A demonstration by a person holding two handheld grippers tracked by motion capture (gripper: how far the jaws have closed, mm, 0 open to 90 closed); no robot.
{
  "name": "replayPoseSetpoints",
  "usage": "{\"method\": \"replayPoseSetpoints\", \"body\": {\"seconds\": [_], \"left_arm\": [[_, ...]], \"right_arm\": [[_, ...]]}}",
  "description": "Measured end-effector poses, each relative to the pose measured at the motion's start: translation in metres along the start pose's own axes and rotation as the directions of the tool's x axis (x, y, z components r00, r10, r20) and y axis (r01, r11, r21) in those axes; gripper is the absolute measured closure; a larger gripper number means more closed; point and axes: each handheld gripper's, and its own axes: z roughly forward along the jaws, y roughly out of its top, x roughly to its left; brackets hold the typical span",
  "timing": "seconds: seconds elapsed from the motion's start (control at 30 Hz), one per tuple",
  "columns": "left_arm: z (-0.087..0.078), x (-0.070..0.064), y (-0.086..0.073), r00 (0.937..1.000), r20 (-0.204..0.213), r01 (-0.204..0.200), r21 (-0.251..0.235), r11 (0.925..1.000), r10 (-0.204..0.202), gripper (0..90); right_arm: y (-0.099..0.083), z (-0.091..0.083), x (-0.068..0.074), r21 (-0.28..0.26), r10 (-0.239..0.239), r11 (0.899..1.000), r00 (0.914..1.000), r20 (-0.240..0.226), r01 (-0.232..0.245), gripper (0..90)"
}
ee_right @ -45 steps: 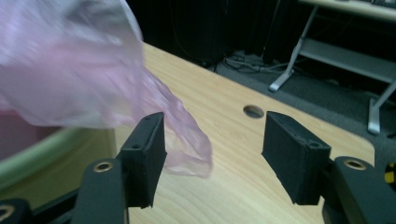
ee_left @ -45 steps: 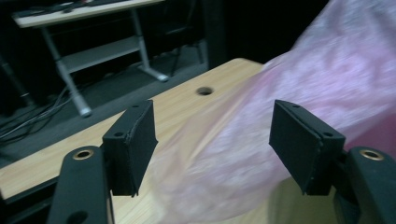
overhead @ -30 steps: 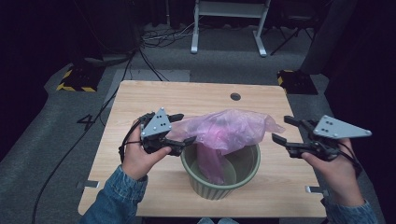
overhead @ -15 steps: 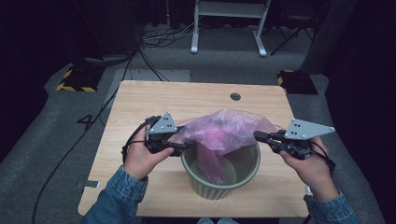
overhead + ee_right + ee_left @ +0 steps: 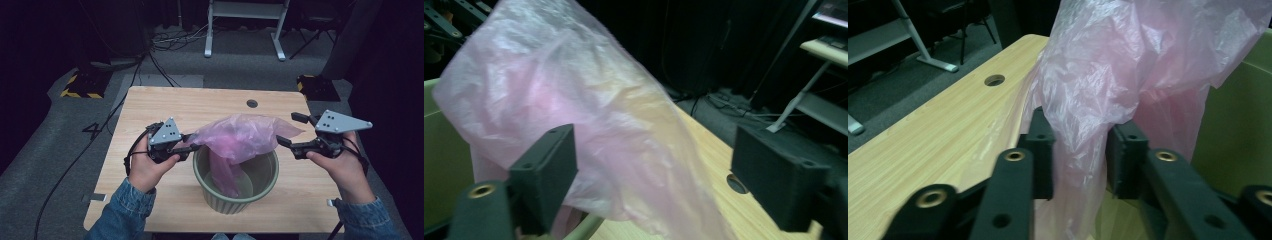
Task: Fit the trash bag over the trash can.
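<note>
Pinching the pink bag (image 5: 240, 137), left tool (image 5: 192, 147) beside bin (image 5: 235, 192).

The left gripper (image 5: 1078, 150) pinches the pink bag (image 5: 1128, 65). The green bin (image 5: 1238, 125) sits at 3 o'clock, the wooden table (image 5: 943, 125) at 9.

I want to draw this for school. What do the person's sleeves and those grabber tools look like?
Both sleeves are blue denim. Each hand holds a black tool: the left gripper and the right gripper. Each has a grey three-cornered plate on top, dotted with small holes. The jaws are black bars with brass-coloured rivets and blocky pads. A black cable loops from the left one.
</note>
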Motion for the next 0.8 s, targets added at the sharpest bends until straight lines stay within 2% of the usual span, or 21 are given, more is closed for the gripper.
{"method": "replayPoseSetpoints", "body": {"seconds": [0.07, 0.1, 0.13, 0.17, 0.2, 0.23, 0.27, 0.33, 0.43, 0.47, 0.53, 0.6, 0.73, 0.8], "left_arm": [[0.000, -0.001, 0.000, 0.9999, 0.012, 0.000, -0.009, 1.0000, 0.000, 51.9], [-0.001, -0.002, 0.000, 0.9999, 0.013, 0.000, -0.016, 0.9999, 0.000, 46.3], [-0.002, -0.003, 0.000, 0.9998, 0.022, -0.002, -0.024, 0.9997, 0.002, 43.5], [-0.003, -0.004, 0.001, 0.9996, 0.028, -0.007, -0.027, 0.9996, 0.007, 46.2], [-0.006, -0.005, 0.001, 0.9994, 0.031, -0.011, -0.029, 0.9995, 0.012, 51.4], [-0.008, -0.006, 0.001, 0.9995, 0.026, -0.020, -0.030, 0.9993, 0.021, 61.9], [-0.010, -0.006, 0.000, 0.9995, 0.011, -0.029, -0.025, 0.9993, 0.029, 70.5], [-0.015, -0.005, -0.003, 0.9992, -0.019, -0.036, -0.025, 0.9990, 0.036, 83.3], [-0.021, -0.003, -0.012, 0.9995, -0.020, -0.023, -0.046, 0.9987, 0.022, 86.4], [-0.023, -0.003, -0.017, 0.9999, -0.006, -0.013, -0.053, 0.9985, 0.013, 86.7], [-0.028, -0.001, -0.026, 0.9977, 0.066, 0.023, -0.094, 0.9953, -0.016, 87.5], [-0.032, -0.001, -0.034, 0.9961, 0.085, 0.032, -0.109, 0.9935, -0.023, 87.3], [-0.037, -0.007, -0.043, 0.9967, 0.078, -0.012, -0.089, 0.9960, 0.019, 86.3], [-0.039, -0.013, -0.045, 0.9952, 0.080, -0.050, -0.080, 0.9956, 0.057, 85.3]], "right_arm": [[0.000, 0.006, -0.006, 0.052, 0.025, 0.998, 0.9976, -0.064, -0.022, 21.2], [-0.001, 0.009, -0.009, 0.062, 0.026, 0.998, 0.9963, -0.083, -0.021, 28.3], [-0.002, 0.010, -0.010, 0.068, 0.025, 0.998, 0.9953, -0.094, -0.019, 40.7], [-0.003, 0.011, -0.010, 0.074, 0.019, 0.997, 0.9927, -0.119, -0.011, 60.3], [-0.004, 0.011, -0.008, 0.076, 0.018, 0.997, 0.9903, -0.138, -0.007, 68.3], [-0.005, 0.010, -0.004, 0.066, 0.004, 0.998, 0.9886, -0.151, 0.006, 77.3], [-0.006, 0.010, -0.001, 0.064, -0.010, 0.998, 0.9884, -0.151, 0.020, 82.0], [-0.010, 0.007, 0.007, 0.076, -0.010, 0.997, 0.9865, -0.164, 0.023, 86.5], [-0.020, 0.002, 0.019, 0.111, -0.033, 0.992, 0.9842, -0.174, 0.053, 90.0], [-0.023, -0.002, 0.022, 0.117, -0.038, 0.991, 0.9835, -0.177, 0.059, 90.0], [-0.029, -0.008, 0.030, 0.115, -0.050, 0.991, 0.9829, -0.177, 0.071, 90.0], [-0.034, -0.014, 0.037, 0.116, -0.057, 0.990, 0.9820, -0.180, 0.078, 90.0], [-0.042, -0.026, 0.050, 0.111, -0.068, 0.990, 0.9780, -0.197, 0.091, 90.0], [-0.045, -0.033, 0.055, 0.105, -0.065, 0.991, 0.9754, -0.211, 0.089, 90.0]]}}
